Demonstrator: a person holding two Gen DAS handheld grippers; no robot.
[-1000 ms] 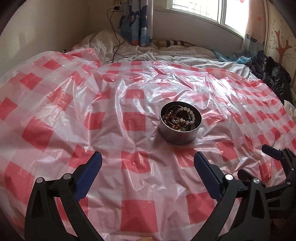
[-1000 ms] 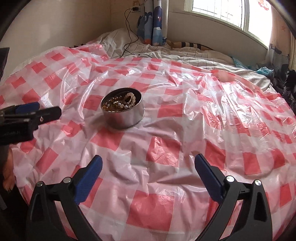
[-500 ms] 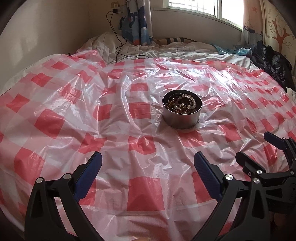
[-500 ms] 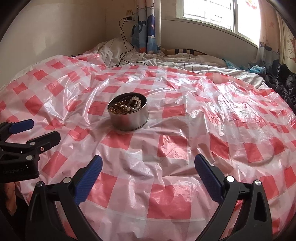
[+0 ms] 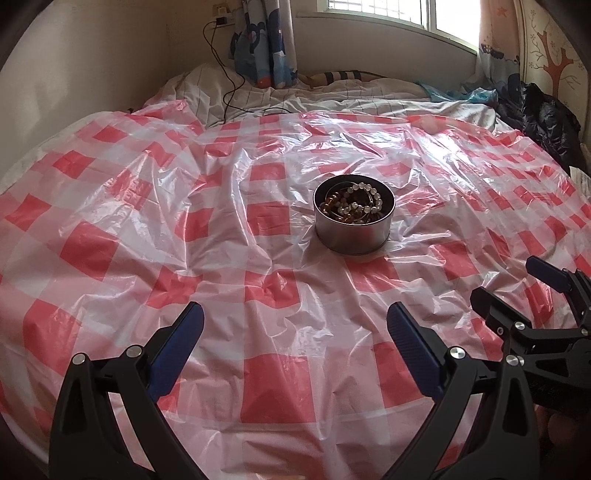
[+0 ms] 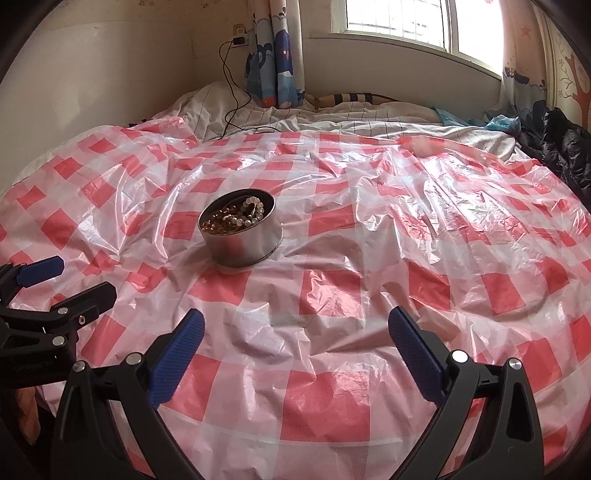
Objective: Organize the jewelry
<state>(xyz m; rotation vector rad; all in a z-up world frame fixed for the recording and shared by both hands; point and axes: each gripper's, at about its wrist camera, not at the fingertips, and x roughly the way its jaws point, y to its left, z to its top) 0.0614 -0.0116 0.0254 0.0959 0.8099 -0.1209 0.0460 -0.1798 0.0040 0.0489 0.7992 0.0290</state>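
Sitting mid-bed: a round tin (image 5: 354, 229) heaped with beaded jewelry (image 5: 354, 204) on the checked plastic sheet (image 5: 147, 221).
Left gripper (image 5: 294, 334) and right gripper (image 6: 295, 338) hover near the bed's front edge, fingers spread, empty; tangled strands could snag together and tip the tin.

Tin (image 5: 354, 225) sits mid-sheet (image 5: 147, 229) on bed, beaded bracelets (image 5: 356, 203) inside; left gripper (image 5: 293, 336) and right gripper (image 6: 295, 338) near edge, well apart from tin; curtain (image 5: 264, 44), window (image 5: 402, 14) behind; jacket (image 5: 546, 122) far right
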